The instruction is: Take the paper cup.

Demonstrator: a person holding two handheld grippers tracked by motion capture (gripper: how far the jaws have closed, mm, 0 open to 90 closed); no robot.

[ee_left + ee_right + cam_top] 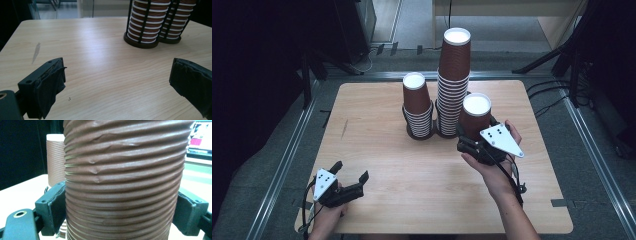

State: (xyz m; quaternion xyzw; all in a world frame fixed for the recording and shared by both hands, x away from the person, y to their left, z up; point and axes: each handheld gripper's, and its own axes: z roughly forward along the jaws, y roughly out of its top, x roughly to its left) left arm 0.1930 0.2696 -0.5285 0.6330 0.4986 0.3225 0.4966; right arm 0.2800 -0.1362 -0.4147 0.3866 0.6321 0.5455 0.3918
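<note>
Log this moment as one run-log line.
right gripper: shut on brown paper cup | left gripper: open, nothing between jaws | cup stacks in black holder on table

A cup [122,182] sits between the right gripper [477,142] jaws — two cup stacks [447,95] just behind, on the table [412,185].

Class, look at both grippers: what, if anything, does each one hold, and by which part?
The right gripper clamps a brown ribbed paper cup, upside down, by the sides of its lower wall. The left gripper is open over the table, holding nothing.
</note>
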